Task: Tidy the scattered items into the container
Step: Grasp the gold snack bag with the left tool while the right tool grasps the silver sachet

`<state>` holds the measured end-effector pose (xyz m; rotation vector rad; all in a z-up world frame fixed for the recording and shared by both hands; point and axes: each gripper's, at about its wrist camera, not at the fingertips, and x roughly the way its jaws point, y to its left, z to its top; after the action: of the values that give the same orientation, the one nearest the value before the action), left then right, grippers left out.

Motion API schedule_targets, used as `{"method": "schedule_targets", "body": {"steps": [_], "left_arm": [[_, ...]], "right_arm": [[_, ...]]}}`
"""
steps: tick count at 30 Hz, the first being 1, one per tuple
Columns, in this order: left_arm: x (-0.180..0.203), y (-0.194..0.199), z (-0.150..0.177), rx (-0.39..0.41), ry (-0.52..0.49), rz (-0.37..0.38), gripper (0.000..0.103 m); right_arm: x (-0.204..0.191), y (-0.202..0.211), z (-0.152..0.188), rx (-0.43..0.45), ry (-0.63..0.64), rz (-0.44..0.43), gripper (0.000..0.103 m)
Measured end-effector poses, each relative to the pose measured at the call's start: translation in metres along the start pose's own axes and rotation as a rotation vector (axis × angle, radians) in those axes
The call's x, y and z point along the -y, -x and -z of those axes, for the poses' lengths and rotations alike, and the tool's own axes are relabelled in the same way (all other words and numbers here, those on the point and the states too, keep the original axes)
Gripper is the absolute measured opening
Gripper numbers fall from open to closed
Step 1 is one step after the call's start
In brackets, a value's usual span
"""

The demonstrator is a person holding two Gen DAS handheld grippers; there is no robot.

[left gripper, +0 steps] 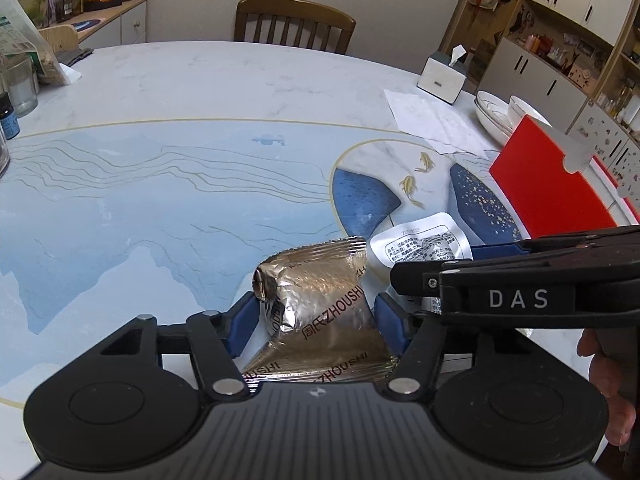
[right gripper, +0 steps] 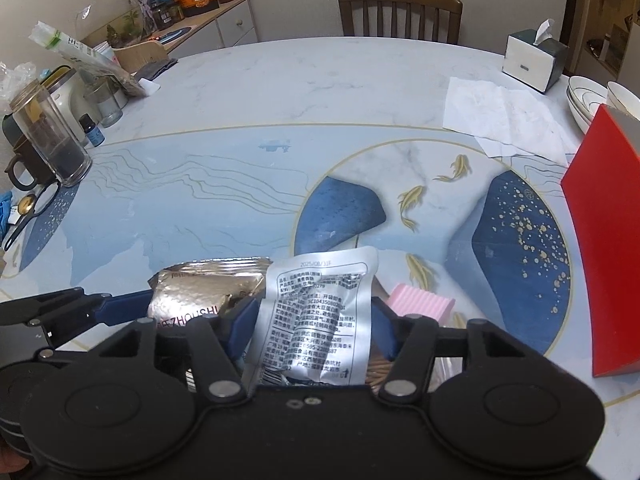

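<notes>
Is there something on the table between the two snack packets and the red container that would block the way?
Nothing visible blocks it. The gold packet sits between the left gripper pads, the silver packet between the right gripper pads. Toward the red container only bare table shows; the pink sponge lies low beside the silver packet.

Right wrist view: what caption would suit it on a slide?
Right gripper closing its blue pads on a silver printed sachet, the gold foil snack packet beside it in the left gripper.
</notes>
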<state>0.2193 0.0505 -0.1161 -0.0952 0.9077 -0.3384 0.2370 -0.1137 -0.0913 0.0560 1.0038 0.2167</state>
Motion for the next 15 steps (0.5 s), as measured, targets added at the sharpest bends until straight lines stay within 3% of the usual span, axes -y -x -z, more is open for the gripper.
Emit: {"method": "schedule_targets", "body": {"steps": [8,15], "left_arm": [[-0.005,0.004,0.000,0.004,0.021,0.029,0.048],[-0.009,0.010,0.003,0.018,0.045,0.043,0.045]], "right_arm": [[0.009,0.014,-0.001,0.017,-0.028,-0.024,0.058],[0.018,0.033,0.001,0.044,-0.055,-0.042,0.058]]}}
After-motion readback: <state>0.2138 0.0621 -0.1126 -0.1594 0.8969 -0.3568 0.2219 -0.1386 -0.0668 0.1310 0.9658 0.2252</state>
